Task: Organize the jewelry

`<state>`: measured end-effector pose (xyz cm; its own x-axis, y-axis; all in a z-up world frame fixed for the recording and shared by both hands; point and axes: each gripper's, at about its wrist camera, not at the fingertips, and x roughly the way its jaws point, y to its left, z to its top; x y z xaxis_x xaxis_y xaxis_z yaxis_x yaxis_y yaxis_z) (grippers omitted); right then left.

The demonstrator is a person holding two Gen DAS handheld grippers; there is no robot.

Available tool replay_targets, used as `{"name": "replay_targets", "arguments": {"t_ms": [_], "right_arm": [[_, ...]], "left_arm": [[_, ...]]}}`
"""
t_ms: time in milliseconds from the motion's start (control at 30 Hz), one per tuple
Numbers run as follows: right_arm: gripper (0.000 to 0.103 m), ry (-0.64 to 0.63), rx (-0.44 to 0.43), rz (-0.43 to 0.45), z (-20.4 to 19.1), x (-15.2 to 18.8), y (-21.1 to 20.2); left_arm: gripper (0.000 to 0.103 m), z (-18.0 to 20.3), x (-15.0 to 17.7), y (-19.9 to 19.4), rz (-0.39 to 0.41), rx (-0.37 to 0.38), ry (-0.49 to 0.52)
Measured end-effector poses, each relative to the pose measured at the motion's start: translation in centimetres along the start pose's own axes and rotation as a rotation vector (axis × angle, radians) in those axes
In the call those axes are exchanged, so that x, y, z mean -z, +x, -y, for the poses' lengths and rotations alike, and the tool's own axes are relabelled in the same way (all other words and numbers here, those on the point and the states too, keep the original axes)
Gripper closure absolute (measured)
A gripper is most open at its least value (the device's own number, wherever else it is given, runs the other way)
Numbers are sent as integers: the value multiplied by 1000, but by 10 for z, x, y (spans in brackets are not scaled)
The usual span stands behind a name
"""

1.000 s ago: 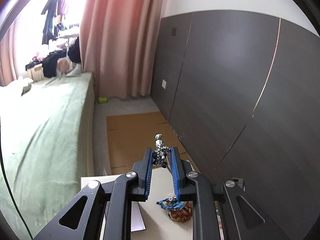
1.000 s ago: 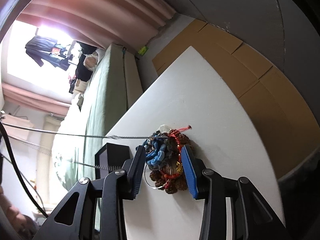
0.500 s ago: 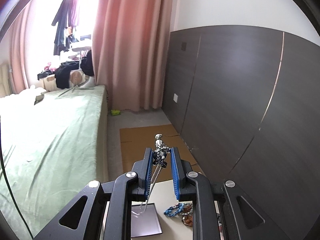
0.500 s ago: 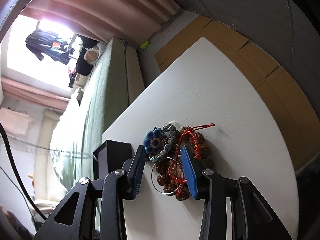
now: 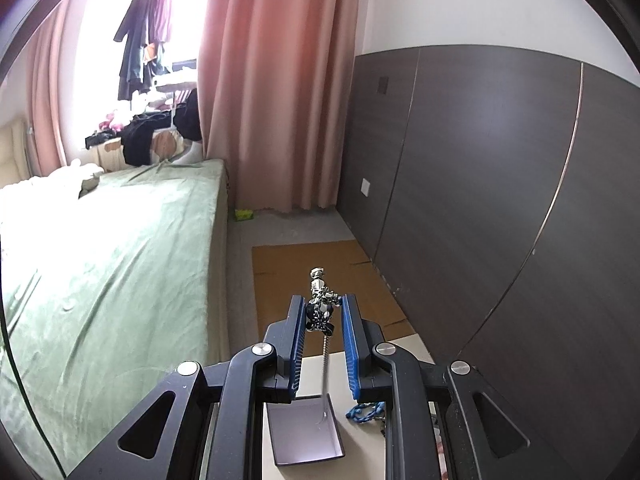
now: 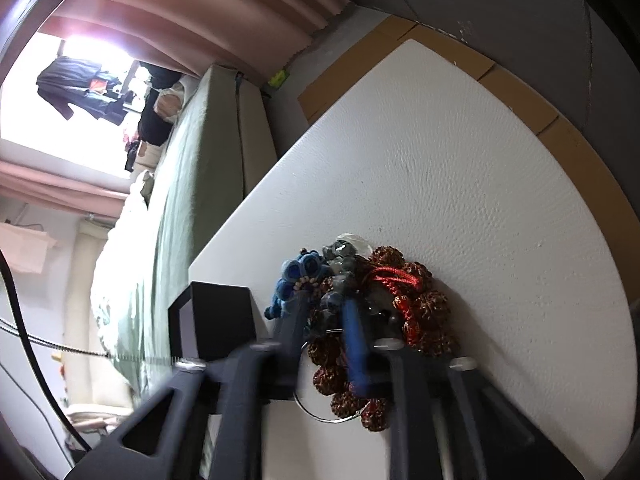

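My left gripper (image 5: 320, 312) is shut on a silver and black necklace (image 5: 319, 306). Its chain (image 5: 326, 360) hangs down into an open black box (image 5: 304, 436) on the white table (image 6: 440, 180). In the right wrist view a pile of bracelets lies on that table: brown beads (image 6: 424, 308), a red cord (image 6: 396, 278), blue beads (image 6: 300, 270) and a thin metal ring (image 6: 320, 412). My right gripper (image 6: 324, 304), blurred, has its jaws closing on a grey bead bracelet (image 6: 340, 256) in the pile. The beads are pinched between the pads.
The black box (image 6: 212, 320) stands just left of the pile, near the table's edge. A green bed (image 5: 100, 280) runs along the left. Cardboard (image 5: 320, 264) covers the floor ahead. A dark panelled wall (image 5: 480, 200) lies to the right, with pink curtains (image 5: 280, 100) behind.
The left gripper rose and drew back with the necklace, bringing the box into view under it. The right gripper sank into the bracelet pile and its jaws narrowed onto the grey beads.
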<state>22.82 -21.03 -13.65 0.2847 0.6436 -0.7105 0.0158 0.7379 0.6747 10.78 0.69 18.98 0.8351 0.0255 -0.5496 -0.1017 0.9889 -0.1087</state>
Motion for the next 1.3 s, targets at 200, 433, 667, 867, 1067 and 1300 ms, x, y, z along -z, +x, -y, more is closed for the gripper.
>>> {"name": "replay_targets", "arguments": {"t_ms": [200,433,667,867,1067,1300], "right_arm": [[91,-16,-44,37,-3,3,-25],[91,-69,-92,90,-16,9,-58],[91,-113,-155,135,-35,17,-79],[91,-140,-181,158,-48,20,-84],[91,-164,-201,158,-58,22,-79],[91,-229,-234,145,-83,34,-65]], "left_arm": [[84,-11,20,20,-48,25,-35],[84,-19,51,51,-125,54,-88],[84,-23,83,84,-198,94,-138],[82,-30,116,113,-253,122,-219],[36,-56,144,112,-220,95,-338],[30,-84,163,108,-216,87,-396]]}}
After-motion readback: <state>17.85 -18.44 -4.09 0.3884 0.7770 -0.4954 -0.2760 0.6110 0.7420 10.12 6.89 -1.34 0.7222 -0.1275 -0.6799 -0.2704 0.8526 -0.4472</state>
